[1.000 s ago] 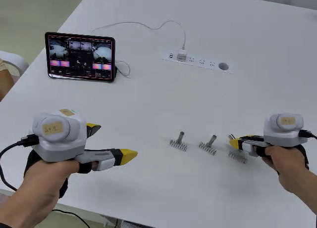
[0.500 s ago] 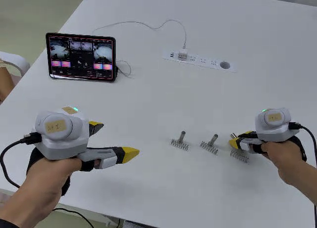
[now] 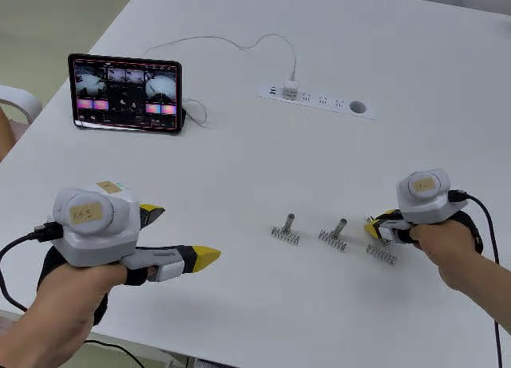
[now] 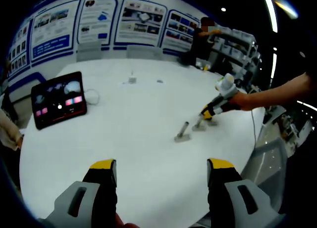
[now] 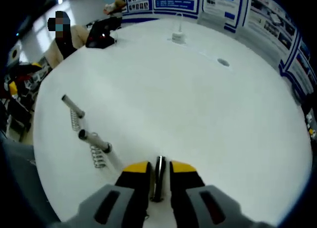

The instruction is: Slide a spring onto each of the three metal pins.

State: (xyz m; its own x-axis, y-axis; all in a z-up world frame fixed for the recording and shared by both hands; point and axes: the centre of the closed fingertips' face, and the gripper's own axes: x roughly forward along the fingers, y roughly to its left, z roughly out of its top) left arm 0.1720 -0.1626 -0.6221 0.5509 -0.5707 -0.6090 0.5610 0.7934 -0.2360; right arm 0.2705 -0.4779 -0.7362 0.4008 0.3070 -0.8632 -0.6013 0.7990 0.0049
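Three springs (image 3: 285,236) on table (image 3: 239,168), two pins (image 3: 288,222) free, third pin (image 5: 159,186) apparently clamped in right tongs (image 5: 159,167), left tongs (image 4: 161,164) spread.

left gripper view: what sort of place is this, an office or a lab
Probably a lab or demonstration room, not an ordinary office. Blue-bordered information posters line the far wall, and the large white table carries a tablet showing live camera feeds.

Black tablet (image 3: 125,92), screen lit, propped up at far left of white tabletop (image 3: 239,168). White power strip (image 3: 307,98) far centre, white plug (image 3: 291,89) in it, thin white cable (image 3: 231,42) looping toward tablet. Blue-and-white wall posters (image 4: 99,20) behind.
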